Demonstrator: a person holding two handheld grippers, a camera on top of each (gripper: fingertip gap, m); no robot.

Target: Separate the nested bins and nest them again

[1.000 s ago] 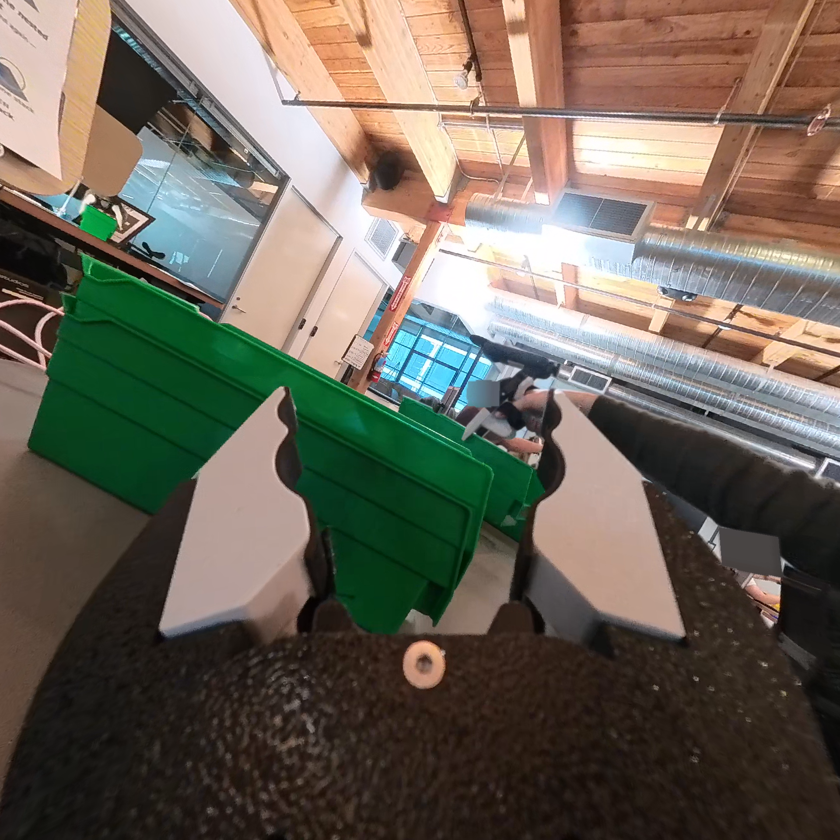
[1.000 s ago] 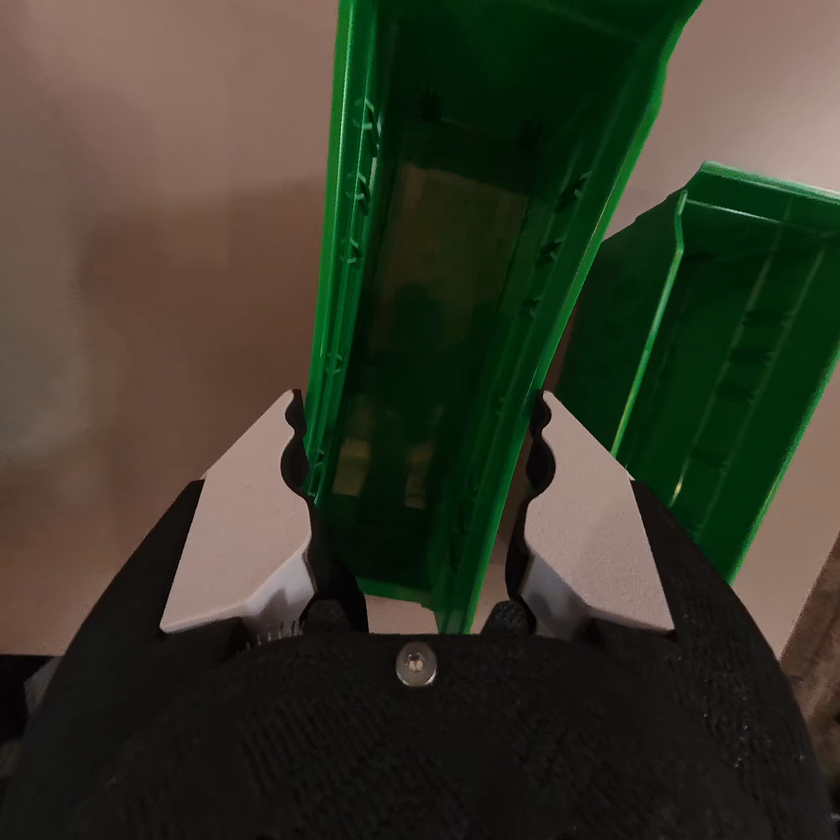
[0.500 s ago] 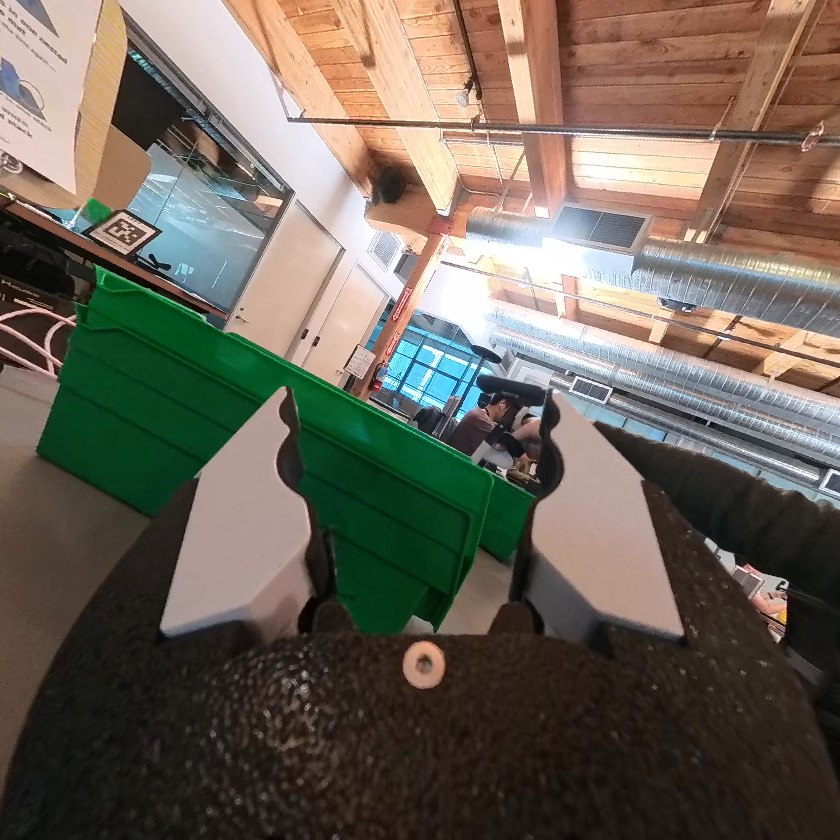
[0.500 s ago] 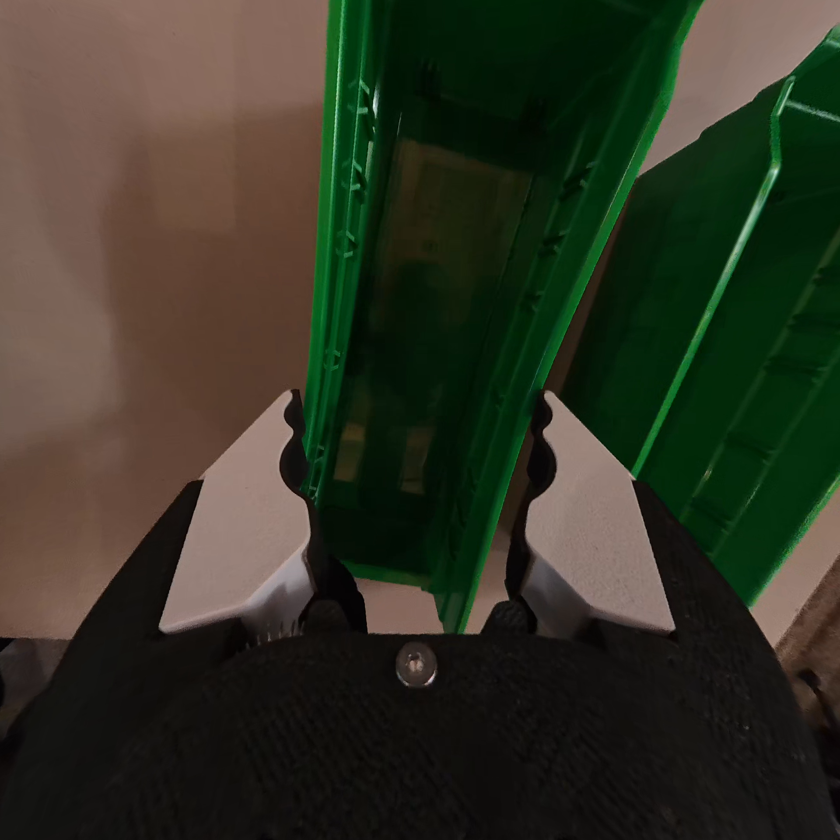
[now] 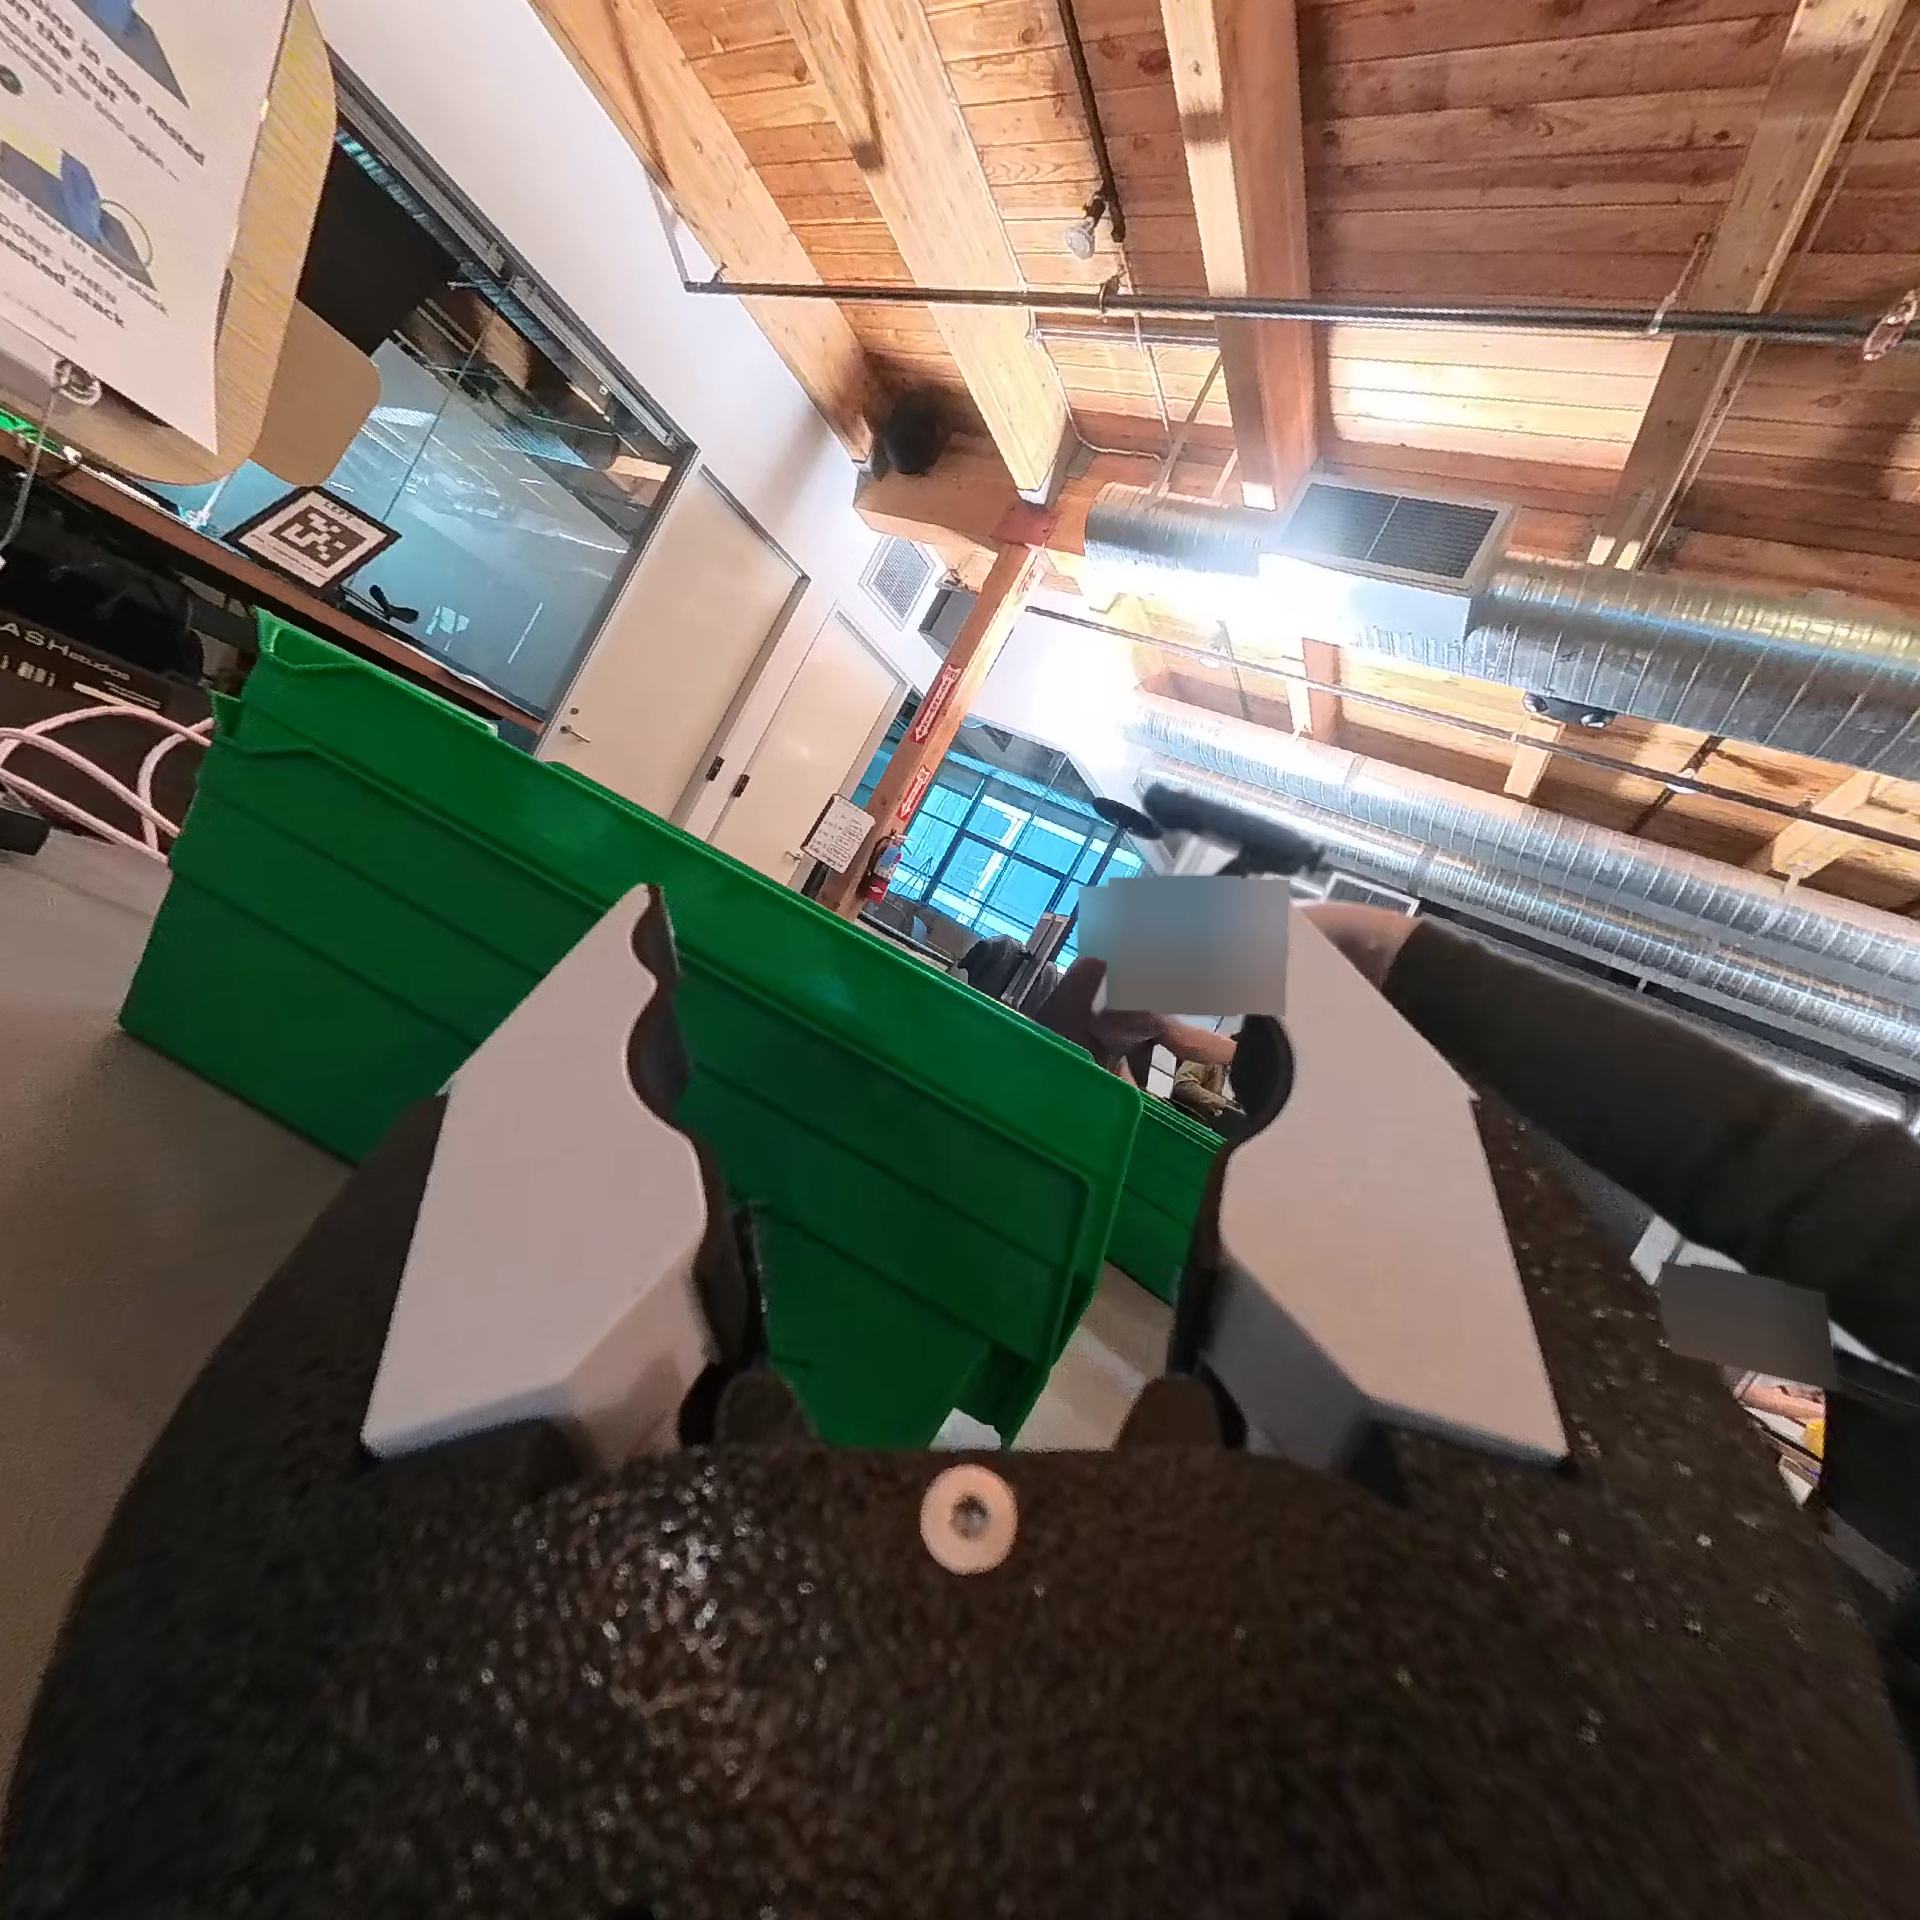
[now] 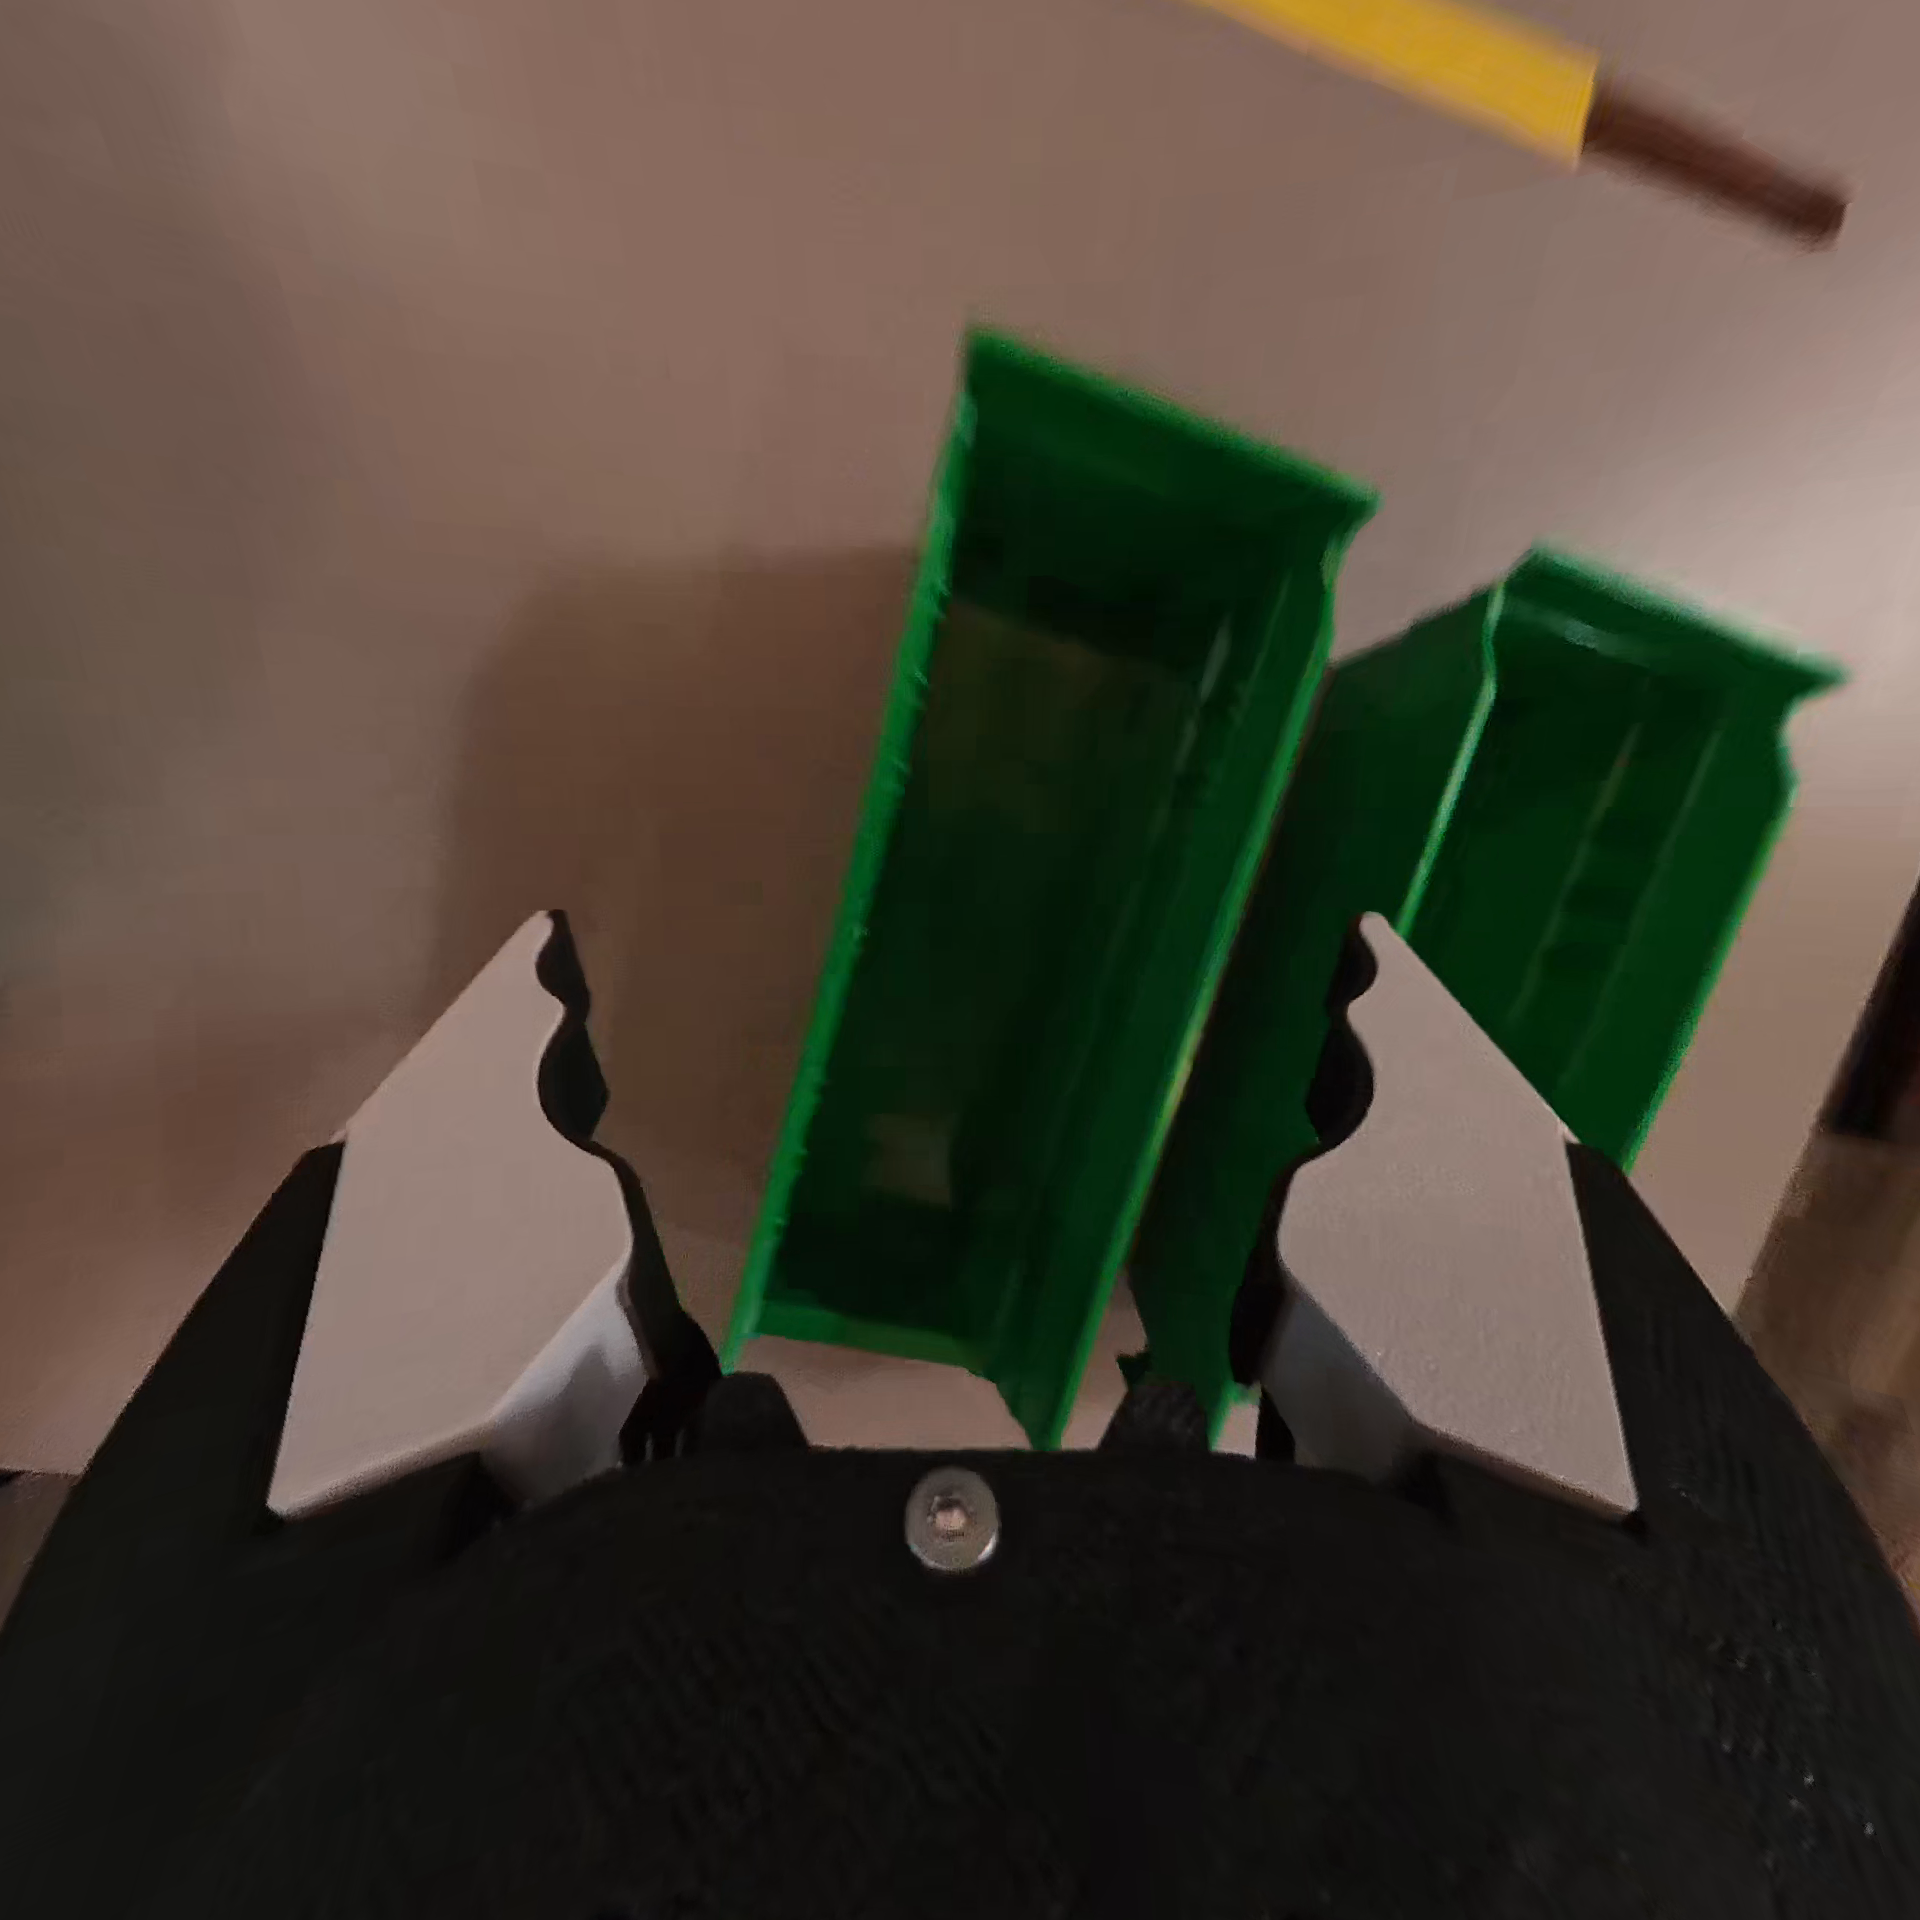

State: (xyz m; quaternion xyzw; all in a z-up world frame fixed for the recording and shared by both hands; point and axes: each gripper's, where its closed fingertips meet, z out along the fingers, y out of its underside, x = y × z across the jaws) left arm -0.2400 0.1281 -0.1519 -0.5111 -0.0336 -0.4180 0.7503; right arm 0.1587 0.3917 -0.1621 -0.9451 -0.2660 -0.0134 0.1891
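From above, the right wrist view shows two long, narrow green plastic bins lying side by side on the pale beige table [image 6: 416, 520], both open side up and with nothing inside them. The nearer green bin [image 6: 1039, 914] runs from 6 o'clock toward 12 o'clock, its near end between the wide-spread jaws of the right gripper [image 6: 956, 935], which touch neither wall. The second green bin [image 6: 1621, 873] lies just beside it at 2 o'clock, its near corner partly hidden behind the right-hand finger. A blurred yellow-and-brown stick [image 6: 1538, 104] crosses the far edge of the table at 1 o'clock.

The left wrist view looks low across the table [image 5: 135, 1195] and up to a wooden ceiling. The left gripper [image 5: 961, 935] has its jaws wide apart with nothing held; the long ribbed side of a green bin [image 5: 623, 987] fills the space from 9 o'clock to the centre, its near end corner between the fingers. A second green bin [image 5: 1164, 1195] shows as a sliver behind it. A dark sleeve [image 5: 1662, 1122] reaches in at 3 o'clock.
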